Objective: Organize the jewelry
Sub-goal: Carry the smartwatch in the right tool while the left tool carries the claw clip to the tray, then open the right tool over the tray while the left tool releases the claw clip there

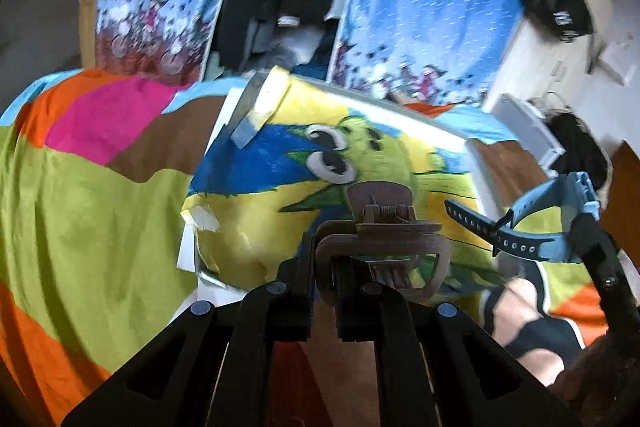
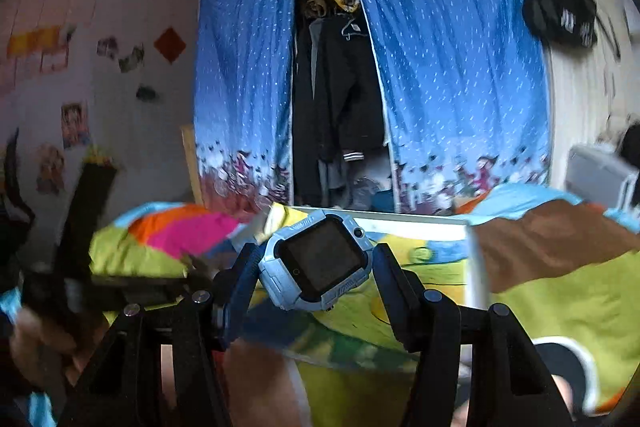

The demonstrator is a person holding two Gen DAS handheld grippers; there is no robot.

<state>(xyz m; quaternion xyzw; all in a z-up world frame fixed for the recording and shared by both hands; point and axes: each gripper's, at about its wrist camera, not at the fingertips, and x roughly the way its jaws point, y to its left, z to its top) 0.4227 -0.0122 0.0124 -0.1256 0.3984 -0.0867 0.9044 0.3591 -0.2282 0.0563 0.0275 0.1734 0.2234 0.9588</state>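
Observation:
In the left wrist view my left gripper (image 1: 325, 269) is shut on a brown hair claw clip (image 1: 384, 227), whose spring and teeth stick out above the fingertips. It hangs over a flat white-edged box with a cartoon parrot picture (image 1: 320, 151). To the right, my right gripper (image 1: 586, 227) holds a light blue smartwatch (image 1: 560, 219) with its perforated strap dangling. In the right wrist view the right gripper (image 2: 316, 267) is shut on that smartwatch (image 2: 320, 263), screen facing the camera. The left gripper (image 2: 80, 267) shows blurred at the left.
The parrot box (image 2: 432, 259) lies on a bed cover (image 1: 80, 195) of green, orange, pink and brown patches. Behind hangs a blue curtain (image 2: 452, 75), parted over dark clothes (image 2: 340, 99). A black bag (image 2: 560, 15) hangs at right, above a white appliance (image 2: 600, 171).

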